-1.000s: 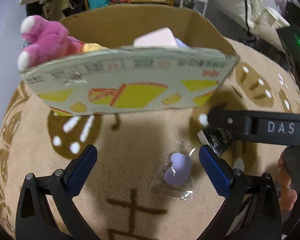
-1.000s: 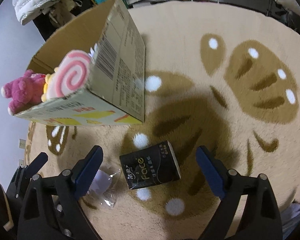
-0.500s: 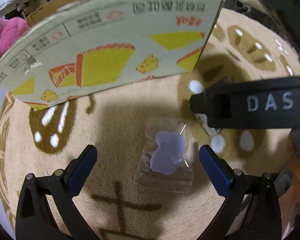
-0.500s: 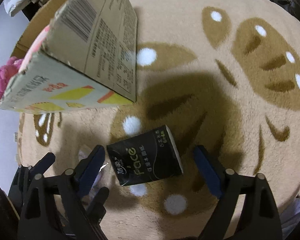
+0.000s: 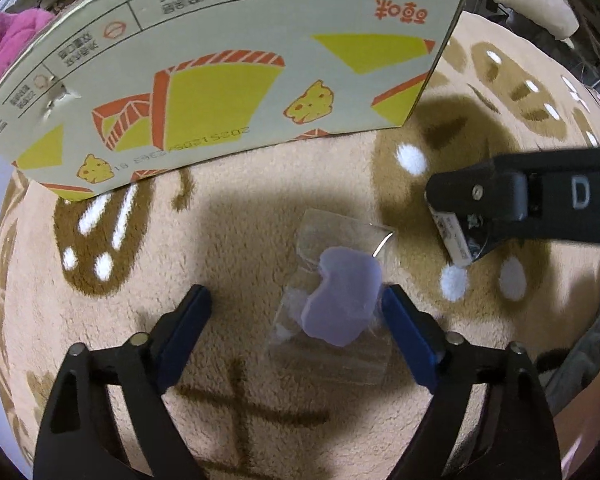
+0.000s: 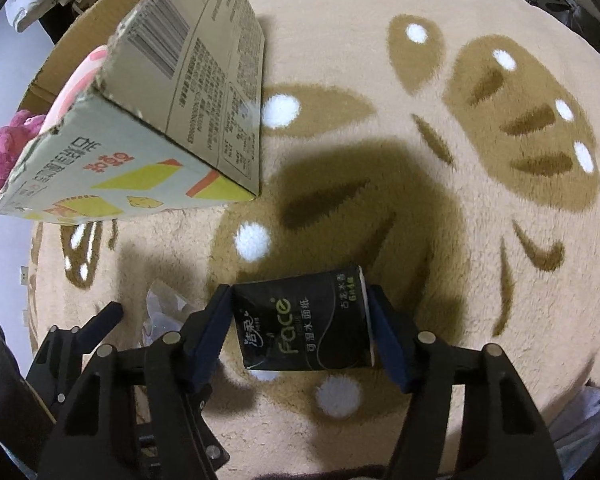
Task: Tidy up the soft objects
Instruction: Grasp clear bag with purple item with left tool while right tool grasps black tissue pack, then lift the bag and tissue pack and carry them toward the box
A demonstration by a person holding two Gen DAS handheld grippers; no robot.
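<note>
Both jaws closing — tissue pack (image 6: 306, 322), purple toy (image 5: 342, 302).

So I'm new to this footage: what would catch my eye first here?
The black tissue pack on the beige patterned rug, with the right gripper closing on its ends. Left of it, the lilac soft piece in a clear bag sits between the closing left gripper's fingers. Behind stands the printed cardboard box.

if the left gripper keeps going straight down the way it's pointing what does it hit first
Probably the lilac soft toy in its clear bag, lying on the rug between the closing jaws of the left gripper; its right pad looks nearly against it.
</note>
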